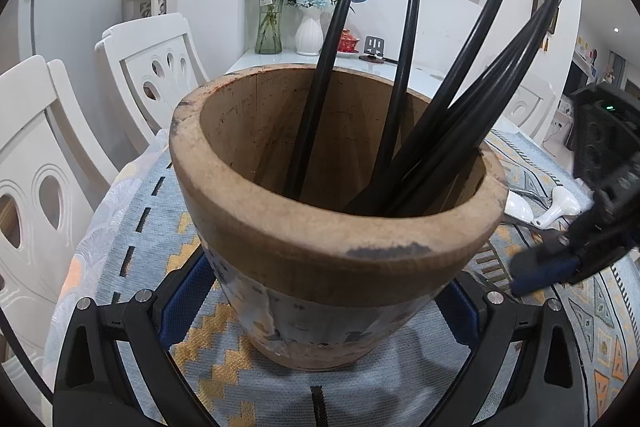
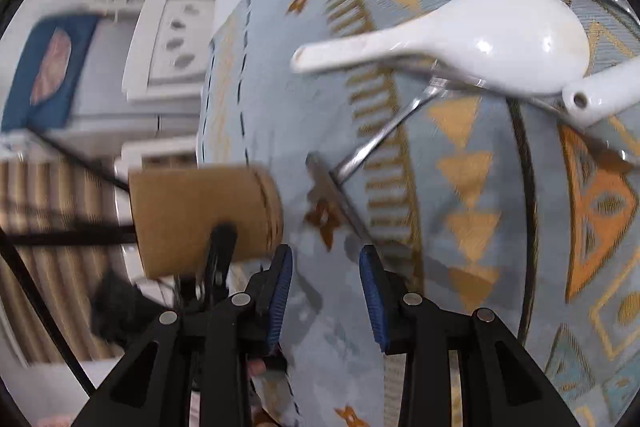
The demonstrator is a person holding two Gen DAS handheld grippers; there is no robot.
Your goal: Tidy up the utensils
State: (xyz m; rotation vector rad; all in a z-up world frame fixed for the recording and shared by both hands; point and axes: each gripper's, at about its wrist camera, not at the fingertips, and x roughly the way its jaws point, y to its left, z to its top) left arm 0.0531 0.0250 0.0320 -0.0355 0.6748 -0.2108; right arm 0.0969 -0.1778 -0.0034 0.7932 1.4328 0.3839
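Left wrist view, left gripper (image 1: 320, 311) clamping wooden pot (image 1: 332, 227) holding black chopsticks (image 1: 400, 87), right gripper (image 2: 326, 291) hanging part open, empty, white spoon (image 2: 460, 47) lying ahead on tablecloth (image 2: 460, 227).

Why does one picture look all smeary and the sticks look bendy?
Right wrist view: smeared by motion, so the white spoon and wooden holder have soft edges. Left wrist view: sharp, but the fisheye lens curves the straight black chopsticks.
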